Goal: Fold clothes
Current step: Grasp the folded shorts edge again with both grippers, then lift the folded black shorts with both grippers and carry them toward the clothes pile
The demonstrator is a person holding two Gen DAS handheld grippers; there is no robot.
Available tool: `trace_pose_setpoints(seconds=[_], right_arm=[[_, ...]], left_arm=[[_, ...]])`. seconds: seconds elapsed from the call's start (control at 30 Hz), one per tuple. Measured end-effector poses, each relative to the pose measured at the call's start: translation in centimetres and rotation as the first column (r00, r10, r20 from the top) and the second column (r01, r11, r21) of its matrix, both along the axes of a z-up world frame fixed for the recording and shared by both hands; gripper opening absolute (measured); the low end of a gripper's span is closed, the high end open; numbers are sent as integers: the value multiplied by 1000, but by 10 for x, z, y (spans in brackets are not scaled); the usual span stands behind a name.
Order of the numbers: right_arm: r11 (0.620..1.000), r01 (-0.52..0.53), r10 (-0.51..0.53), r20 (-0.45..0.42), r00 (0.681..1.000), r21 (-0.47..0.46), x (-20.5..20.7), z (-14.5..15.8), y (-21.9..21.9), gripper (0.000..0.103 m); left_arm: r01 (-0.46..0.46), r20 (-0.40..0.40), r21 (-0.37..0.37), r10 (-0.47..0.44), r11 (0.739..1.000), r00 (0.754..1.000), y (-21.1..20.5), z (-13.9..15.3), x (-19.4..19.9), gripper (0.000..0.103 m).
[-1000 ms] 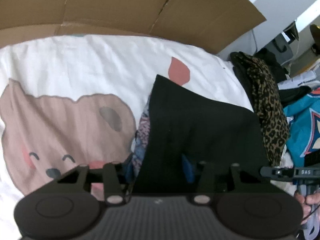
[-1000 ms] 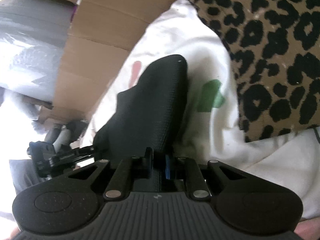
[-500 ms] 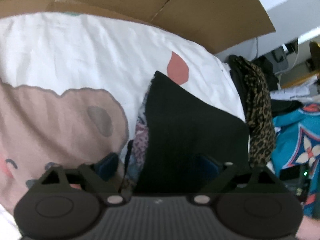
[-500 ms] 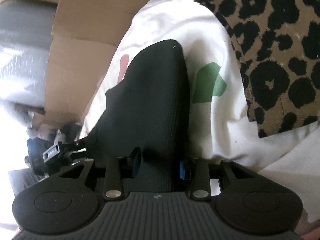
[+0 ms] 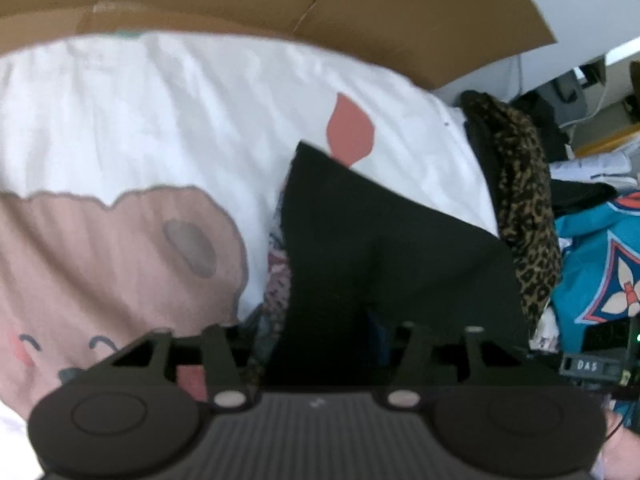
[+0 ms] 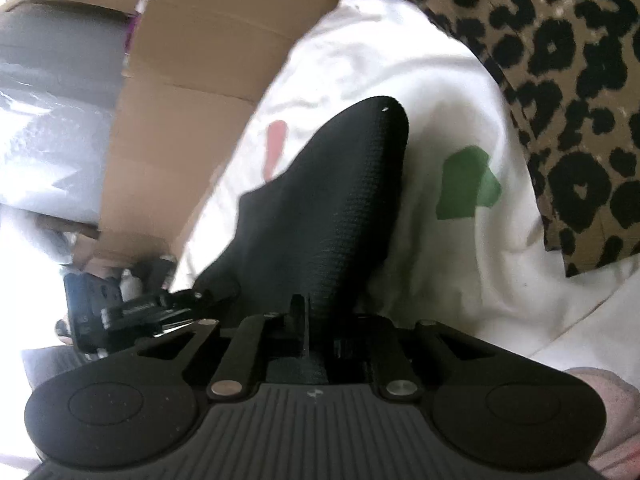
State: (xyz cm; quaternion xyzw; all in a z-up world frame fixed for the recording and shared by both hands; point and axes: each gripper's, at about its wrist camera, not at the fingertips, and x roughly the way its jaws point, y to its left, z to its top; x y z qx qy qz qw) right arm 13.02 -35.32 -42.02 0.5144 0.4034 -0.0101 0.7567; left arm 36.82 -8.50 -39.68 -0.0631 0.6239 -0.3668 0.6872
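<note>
The left gripper (image 5: 320,344) is clenching the black garment's (image 5: 384,248) near edge over the white printed sheet (image 5: 168,120); the right gripper (image 6: 316,332) is pinching its ridge (image 6: 336,200), leopard-print clothing (image 6: 568,80) lying far right.

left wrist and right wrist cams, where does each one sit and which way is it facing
Left wrist: sits on the left tongs, looking along them over the black garment and the white printed sheet toward the cardboard; a bit of hand shows at the lower right.
Right wrist: sits on the right tongs, shut on the black garment, facing the leopard-print cloth; the left tongs show at left.
Shared: garment, sheet, cardboard, leopard-print cloth.
</note>
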Motion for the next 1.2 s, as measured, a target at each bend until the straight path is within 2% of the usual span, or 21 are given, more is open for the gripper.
trace_pose_setpoints(seconds=[0.07, 0.13, 0.2, 0.23, 0.3, 0.33, 0.37, 0.43, 0.47, 0.57, 0.7, 0.83, 1.03, 1.2], right_arm=[[1000, 9, -9, -27, 1000, 7, 1, -8, 1, 35], [1000, 8, -7, -39, 999, 6, 4, -14, 2, 35], [1000, 12, -12, -42, 999, 19, 3, -19, -4, 35], [999, 14, -13, -38, 999, 33, 5, -20, -4, 35], [998, 9, -7, -31, 1000, 59, 11, -22, -3, 35], [998, 3, -1, -31, 1000, 57, 15, -23, -1, 31], [999, -3, 5, -31, 1000, 54, 19, -23, 2, 21], [999, -10, 11, -40, 999, 30, 21, -20, 5, 13], [1000, -3, 5, -47, 999, 29, 21, -17, 5, 10], [999, 18, -16, -70, 997, 26, 19, -9, 4, 8], [999, 46, -43, -98, 994, 20, 17, 3, 2, 8], [997, -23, 16, -82, 997, -80, 25, 22, 14, 8], [989, -60, 50, -79, 996, -132, 32, 36, 18, 8], [986, -65, 61, -34, 998, -152, 39, 57, 15, 8]], left_arm=[[-4, -15, -23, 4, 1000, 1000, -3, -3, 0, 71], [-9, -29, -46, 7, 999, 1000, -6, -6, 0, 84], [-14, -43, -70, 11, 997, 999, -8, -8, 1, 84], [-16, -50, -82, 12, 997, 999, -10, -10, 1, 78], [3, -16, -46, -4, 999, 1000, -15, -6, -3, 63], [6, -7, -32, -6, 999, 1000, -16, -5, -3, 54], [-1, -10, -30, 1, 1000, 1000, -15, -4, -3, 49], [-13, -6, -31, 12, 999, 1000, -13, 1, -6, 40], [-15, 4, -31, 15, 999, 1000, -14, 5, -8, 39], [-22, 33, -34, 23, 999, 999, -15, 17, -15, 37], [-42, 117, -12, 43, 999, 992, -18, 31, -33, 35], [-86, 142, -12, 86, 996, 986, -14, 42, -41, 34], [-150, 178, -14, 150, 989, 973, -7, 59, -52, 34], [-223, 216, -40, 226, 974, 950, -3, 80, -62, 33]])
